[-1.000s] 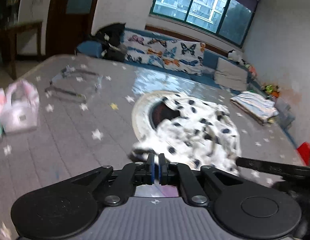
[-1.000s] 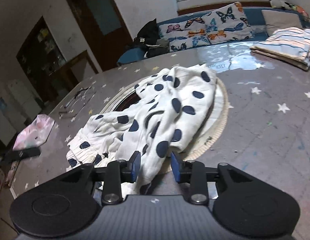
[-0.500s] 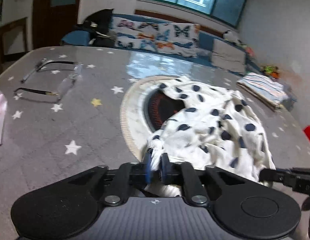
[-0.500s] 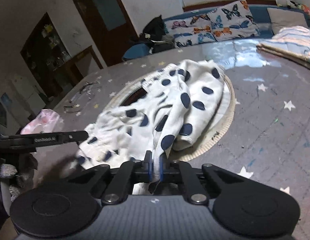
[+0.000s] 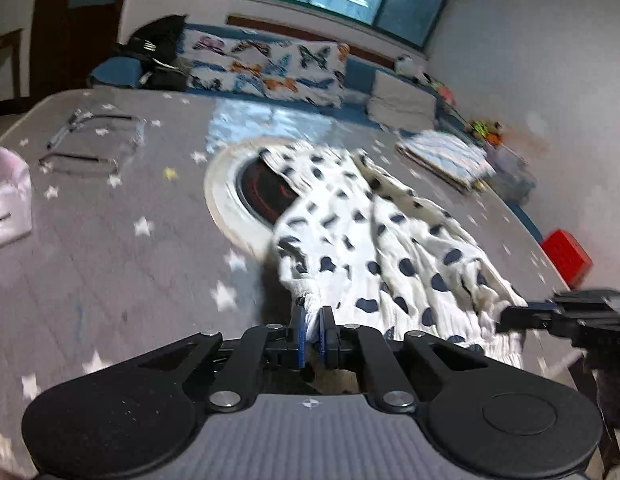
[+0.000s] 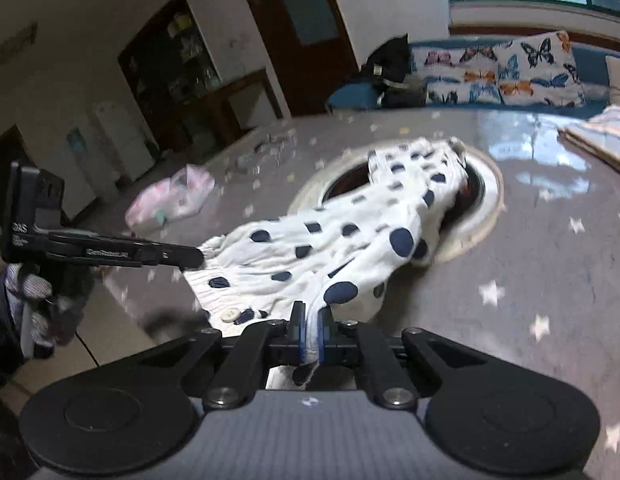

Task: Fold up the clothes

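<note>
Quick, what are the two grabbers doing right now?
Left gripper: closed, holding the polka-dot garment.
Right gripper: closed, holding the same garment.

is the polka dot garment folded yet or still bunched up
Not folded: the polka dot garment is bunched, wrinkled and stretched between the left claw and right claw, each shut on an edge.

Left gripper [image 6: 190,256], mid-left of right wrist frame: white lettering along its finger, blurred, unreadable. "DAS"-like letters on its body, uncertain.
</note>
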Tool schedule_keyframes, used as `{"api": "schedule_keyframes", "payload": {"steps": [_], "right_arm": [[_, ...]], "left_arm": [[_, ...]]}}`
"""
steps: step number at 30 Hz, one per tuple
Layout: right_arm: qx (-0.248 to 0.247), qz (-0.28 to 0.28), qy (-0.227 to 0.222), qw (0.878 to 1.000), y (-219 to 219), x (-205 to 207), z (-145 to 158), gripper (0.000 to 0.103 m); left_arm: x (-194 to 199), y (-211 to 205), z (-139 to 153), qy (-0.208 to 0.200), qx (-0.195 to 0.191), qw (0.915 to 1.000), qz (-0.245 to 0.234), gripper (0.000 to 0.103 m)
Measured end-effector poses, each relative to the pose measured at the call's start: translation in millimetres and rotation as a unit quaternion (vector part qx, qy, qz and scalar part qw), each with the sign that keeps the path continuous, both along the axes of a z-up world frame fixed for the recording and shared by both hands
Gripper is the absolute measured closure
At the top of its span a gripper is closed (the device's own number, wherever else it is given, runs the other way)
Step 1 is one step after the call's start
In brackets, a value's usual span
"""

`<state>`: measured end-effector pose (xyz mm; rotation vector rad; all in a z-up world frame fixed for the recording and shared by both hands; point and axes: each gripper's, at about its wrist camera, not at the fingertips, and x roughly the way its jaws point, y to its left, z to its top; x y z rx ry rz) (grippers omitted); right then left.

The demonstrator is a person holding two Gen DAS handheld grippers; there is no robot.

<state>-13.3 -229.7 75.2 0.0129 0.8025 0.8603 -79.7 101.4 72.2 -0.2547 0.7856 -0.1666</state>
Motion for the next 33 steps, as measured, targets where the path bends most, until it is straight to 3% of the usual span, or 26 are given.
{"api": "schedule_keyframes", "payload": {"steps": [2, 6, 10, 16, 27, 33], "right_arm": [[-0.017, 0.004, 0.011, 1.000, -3, -4, -6, 0.094], [-0.033, -0.012, 0.025, 0.999, -12, 3, -14, 0.088], [-0.038, -0.037, 0.009, 0.999, -21, 18, -8, 0.083], [-0.043, -0.081, 0.002, 0.996, -17, 70, -10, 0.076], [-0.009, -0.118, -0.013, 0.993, 22, 181, -5, 0.074], [0.016, -0.138, 0.005, 0.990, 38, 230, -10, 0.074]], "left_arm": [[-4, -3, -7, 0.016, 0.006, 0.9998, -0.010, 0.095], [0, -2, -11, 0.033, 0.012, 0.9994, -0.010, 0.084], [11, -1, 2, 0.012, 0.025, 0.9996, -0.008, 0.065], [59, -13, 10, -0.011, 0.041, 0.9991, -0.007, 0.060], [184, -51, -1, -0.019, 0.058, 0.9981, -0.013, 0.060], [240, -76, -12, -0.034, 0.076, 0.9960, -0.033, 0.060]]}}
